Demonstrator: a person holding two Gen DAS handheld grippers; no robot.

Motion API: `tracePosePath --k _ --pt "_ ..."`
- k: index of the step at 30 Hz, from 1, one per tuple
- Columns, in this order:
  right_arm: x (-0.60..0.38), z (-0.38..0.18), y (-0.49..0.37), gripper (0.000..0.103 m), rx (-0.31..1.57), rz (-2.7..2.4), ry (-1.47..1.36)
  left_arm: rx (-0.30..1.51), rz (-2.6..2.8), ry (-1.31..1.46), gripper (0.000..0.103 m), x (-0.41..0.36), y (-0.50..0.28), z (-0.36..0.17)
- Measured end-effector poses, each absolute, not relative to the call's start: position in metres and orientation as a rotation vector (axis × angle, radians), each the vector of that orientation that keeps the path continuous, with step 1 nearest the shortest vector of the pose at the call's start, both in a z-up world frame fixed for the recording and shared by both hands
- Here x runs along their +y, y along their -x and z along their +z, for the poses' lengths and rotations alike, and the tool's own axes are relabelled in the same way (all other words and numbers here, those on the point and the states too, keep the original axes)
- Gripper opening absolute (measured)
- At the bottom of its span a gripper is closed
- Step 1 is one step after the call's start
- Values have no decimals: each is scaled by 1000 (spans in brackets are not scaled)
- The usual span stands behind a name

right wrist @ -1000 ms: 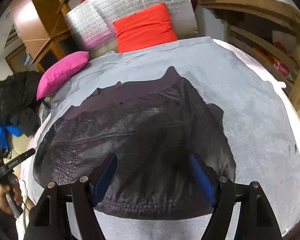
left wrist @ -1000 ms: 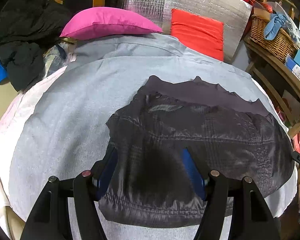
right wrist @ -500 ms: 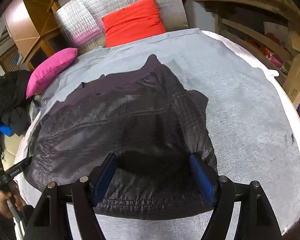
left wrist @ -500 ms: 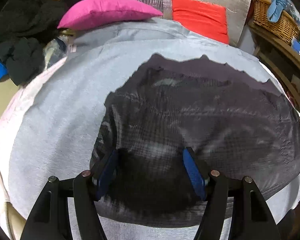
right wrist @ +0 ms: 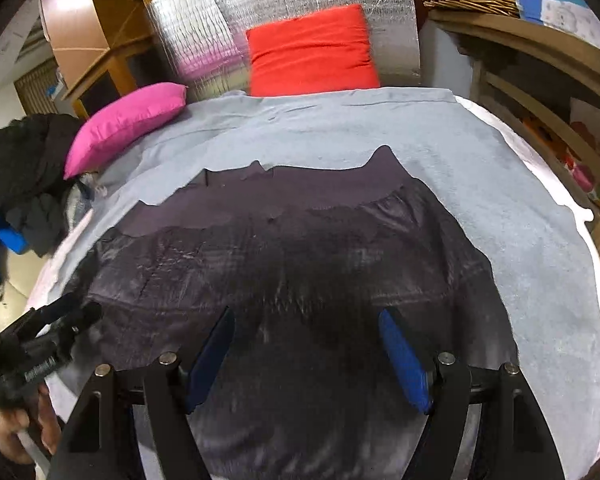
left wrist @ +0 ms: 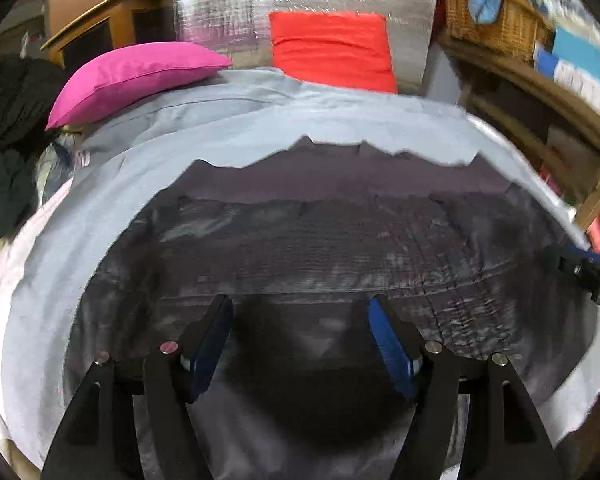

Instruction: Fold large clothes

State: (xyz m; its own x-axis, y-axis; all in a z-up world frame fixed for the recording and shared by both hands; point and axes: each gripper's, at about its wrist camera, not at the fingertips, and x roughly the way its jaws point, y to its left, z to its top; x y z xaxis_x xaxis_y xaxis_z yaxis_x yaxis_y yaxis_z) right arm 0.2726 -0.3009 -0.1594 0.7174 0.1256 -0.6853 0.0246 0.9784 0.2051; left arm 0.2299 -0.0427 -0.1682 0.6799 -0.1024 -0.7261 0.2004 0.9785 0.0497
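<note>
Presently the dark quilted shiny jacket (left wrist: 340, 248) lies spread flat on the pale grey bed sheet (right wrist: 520, 184). Left gripper (left wrist: 300, 340) and right gripper (right wrist: 306, 352) hover over it, jaws parted, holding nothing. Recommended: pinch the near hem at matched corners, lifting evenly.

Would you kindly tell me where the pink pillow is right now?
The pink pillow lies at the far left of the bed in both wrist views, on the grey sheet's edge, left of the red cushion and beyond the dark jacket.
</note>
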Motion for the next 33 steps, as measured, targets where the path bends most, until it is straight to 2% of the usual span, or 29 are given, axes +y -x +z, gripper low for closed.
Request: tracePosePath --k 2,6,13,19,25,33 --pt "-294 -166 -279 78 789 -3 -140 814 -129 -147 73 -47 -233 -178" --pt "-291 -190 -289 81 845 -47 -75 822 -100 -155 83 -45 -234 -189" --pt "-293 -191 -285 84 842 -77 -69 838 -113 -111 83 -37 -229 -179" --pt "-275 -165 -227 84 709 -46 -96 715 -84 -111 83 -12 -186 -159" --pt "-239 -181 -191 84 623 -49 -40 726 -40 -110 83 0 -174 -182" --pt "-238 -215 -203 86 650 -87 -1 698 -25 -162 85 -4 -170 -201"
